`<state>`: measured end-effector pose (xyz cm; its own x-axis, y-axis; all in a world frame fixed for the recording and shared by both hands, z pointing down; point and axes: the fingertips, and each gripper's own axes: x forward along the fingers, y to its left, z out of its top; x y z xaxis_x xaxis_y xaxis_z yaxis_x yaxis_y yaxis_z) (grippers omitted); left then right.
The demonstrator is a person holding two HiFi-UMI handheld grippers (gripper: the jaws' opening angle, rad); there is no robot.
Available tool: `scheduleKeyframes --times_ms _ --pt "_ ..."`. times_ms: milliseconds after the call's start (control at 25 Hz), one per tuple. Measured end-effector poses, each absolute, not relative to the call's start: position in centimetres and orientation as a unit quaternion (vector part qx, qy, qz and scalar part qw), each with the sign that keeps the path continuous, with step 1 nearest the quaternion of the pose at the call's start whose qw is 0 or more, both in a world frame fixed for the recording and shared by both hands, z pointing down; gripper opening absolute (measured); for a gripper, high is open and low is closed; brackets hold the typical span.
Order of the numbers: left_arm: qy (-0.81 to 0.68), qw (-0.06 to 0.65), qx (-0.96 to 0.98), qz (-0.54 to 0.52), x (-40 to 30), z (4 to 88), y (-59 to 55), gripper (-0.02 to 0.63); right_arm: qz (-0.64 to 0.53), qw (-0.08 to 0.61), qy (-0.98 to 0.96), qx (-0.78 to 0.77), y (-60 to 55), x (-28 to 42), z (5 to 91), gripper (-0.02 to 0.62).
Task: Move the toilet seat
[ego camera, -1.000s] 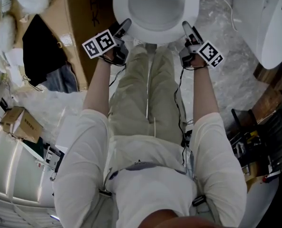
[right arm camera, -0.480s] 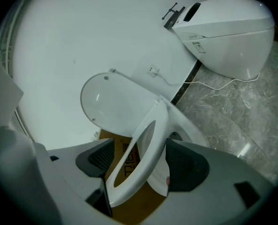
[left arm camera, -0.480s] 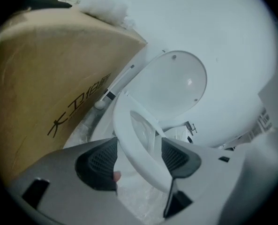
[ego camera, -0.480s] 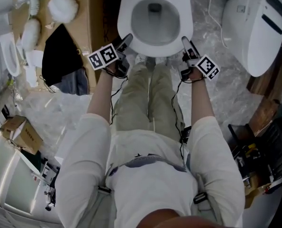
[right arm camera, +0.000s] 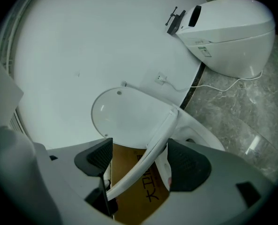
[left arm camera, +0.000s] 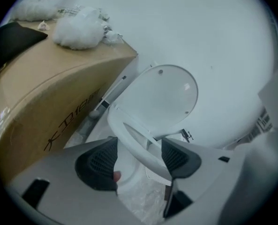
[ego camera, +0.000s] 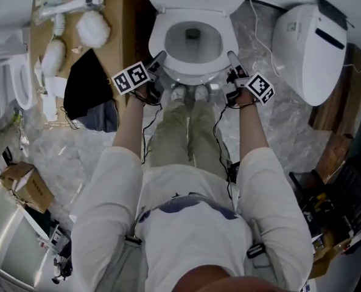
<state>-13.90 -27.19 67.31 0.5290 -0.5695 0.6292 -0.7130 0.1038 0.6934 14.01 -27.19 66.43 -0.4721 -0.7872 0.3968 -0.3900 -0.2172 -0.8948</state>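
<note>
1. The toilet seat (left arm camera: 135, 145) is up off the bowl (right arm camera: 200, 135) at its near edge and tilted partway. It hinges at the far end, under the lid (left arm camera: 167, 95), which already stands upright by the wall.
2. On to the left tool (left arm camera: 139, 161): jaws wide apart, with the seat's left rim running between the pads. It looks propped on a jaw rather than squeezed.
3. The right tool (right arm camera: 139, 165) has just been opening its jaws and they stand wide. The right rim slants between them, unclamped, and we see daylight under it.
4. We'd call this roughly the middle of the job. The lift is under way; what's left is swinging the seat back to the lid and slipping both tools out.
5. Further out, a cardboard box (left arm camera: 49, 97) sits left and a second toilet (ego camera: 308, 41) right, on the marble floor (right arm camera: 237, 107).
</note>
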Motion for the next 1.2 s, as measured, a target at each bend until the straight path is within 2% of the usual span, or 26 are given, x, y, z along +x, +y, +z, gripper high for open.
scheduleKeyframes --times_ms 720,1200 --pt "-0.524 0.583 0.619 -0.062 -14.3 60.4 -37.9 0.302 -0.59 0.224 0.619 -0.467 -36.6 14.9 59.6 0.374" --pt "-0.562 0.602 0.557 -0.11 -14.4 58.6 -44.2 0.307 -0.576 0.232 0.635 -0.46 -42.4 15.3 57.7 0.374"
